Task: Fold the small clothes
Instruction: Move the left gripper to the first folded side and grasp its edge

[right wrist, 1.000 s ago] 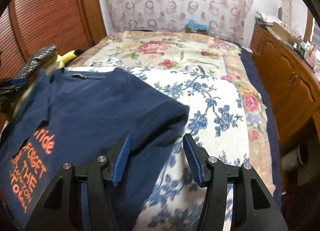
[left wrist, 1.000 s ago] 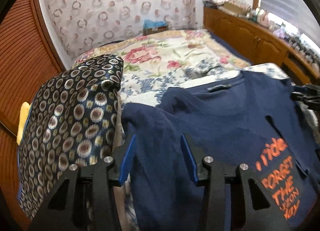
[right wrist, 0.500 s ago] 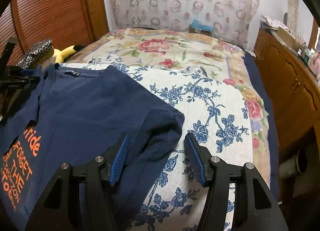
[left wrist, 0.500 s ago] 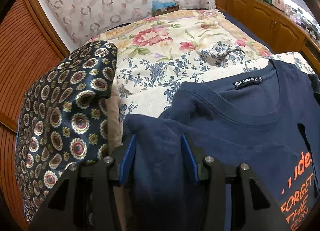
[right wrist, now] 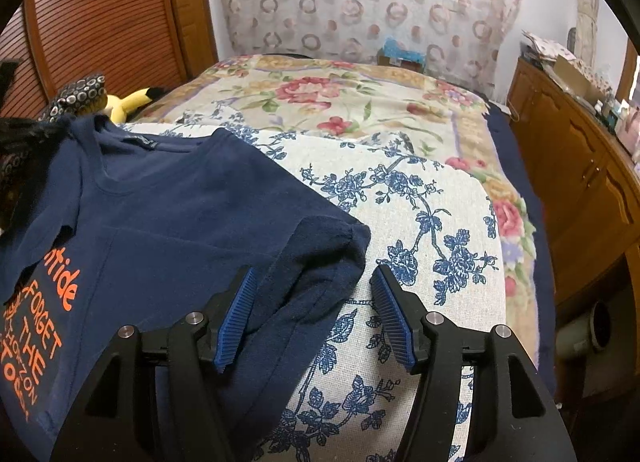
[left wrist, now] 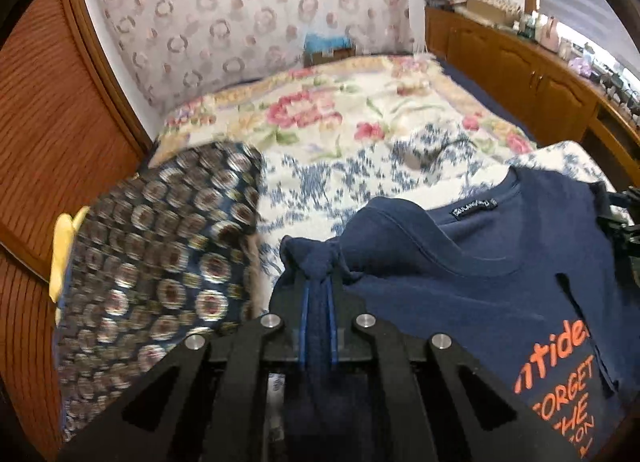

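Note:
A navy T-shirt (left wrist: 480, 286) with orange lettering lies face up on the bed's blue-flowered cloth (right wrist: 420, 198). My left gripper (left wrist: 318, 294) is shut on the shirt's left sleeve, which bunches between the blue pads. In the right wrist view the shirt (right wrist: 168, 214) spreads to the left, and my right gripper (right wrist: 310, 302) is open with the right sleeve (right wrist: 320, 254) lying between its fingers. The left gripper shows as a dark shape at the far left edge (right wrist: 16, 130).
A patterned dark pillow (left wrist: 152, 262) lies left of the shirt, with a yellow plush toy (right wrist: 128, 102) behind it. A rose-patterned blanket (left wrist: 320, 114) covers the far bed. A wooden cabinet (right wrist: 580, 182) runs along the right; a wooden wardrobe (left wrist: 48, 134) stands left.
My left gripper closed on the left sleeve and has lifted it slightly. My right gripper stayed open and moved forward around the right sleeve.

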### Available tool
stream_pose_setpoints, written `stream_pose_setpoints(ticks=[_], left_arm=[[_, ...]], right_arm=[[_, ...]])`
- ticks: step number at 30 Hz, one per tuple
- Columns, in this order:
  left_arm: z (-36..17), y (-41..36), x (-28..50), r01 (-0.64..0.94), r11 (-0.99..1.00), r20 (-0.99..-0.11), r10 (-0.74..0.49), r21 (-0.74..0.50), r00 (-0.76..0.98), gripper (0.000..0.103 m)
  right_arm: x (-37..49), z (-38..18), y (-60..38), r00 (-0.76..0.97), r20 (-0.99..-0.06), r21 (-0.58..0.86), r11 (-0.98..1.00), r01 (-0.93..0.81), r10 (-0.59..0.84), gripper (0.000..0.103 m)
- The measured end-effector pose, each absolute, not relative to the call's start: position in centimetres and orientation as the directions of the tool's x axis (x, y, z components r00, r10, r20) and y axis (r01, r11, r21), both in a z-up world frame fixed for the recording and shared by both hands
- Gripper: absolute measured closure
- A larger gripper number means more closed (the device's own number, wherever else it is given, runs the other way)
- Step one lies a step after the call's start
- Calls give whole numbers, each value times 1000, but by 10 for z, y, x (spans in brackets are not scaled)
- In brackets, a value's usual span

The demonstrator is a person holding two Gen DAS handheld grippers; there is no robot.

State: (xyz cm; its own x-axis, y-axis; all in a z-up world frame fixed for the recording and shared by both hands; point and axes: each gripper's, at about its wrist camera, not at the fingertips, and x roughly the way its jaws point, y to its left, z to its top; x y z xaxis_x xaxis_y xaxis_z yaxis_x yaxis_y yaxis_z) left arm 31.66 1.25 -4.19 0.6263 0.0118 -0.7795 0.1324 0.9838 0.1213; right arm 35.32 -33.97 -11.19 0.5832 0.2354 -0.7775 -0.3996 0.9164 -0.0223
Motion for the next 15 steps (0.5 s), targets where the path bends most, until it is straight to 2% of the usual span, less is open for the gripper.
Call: stream_pose_setpoints(ticks=[15], left_arm=[[-19,53,294,125,992,-717,-100,-18,690,98]], right_arm=[[355,-113,-345,584,-778,-14,923,-383,231,41]])
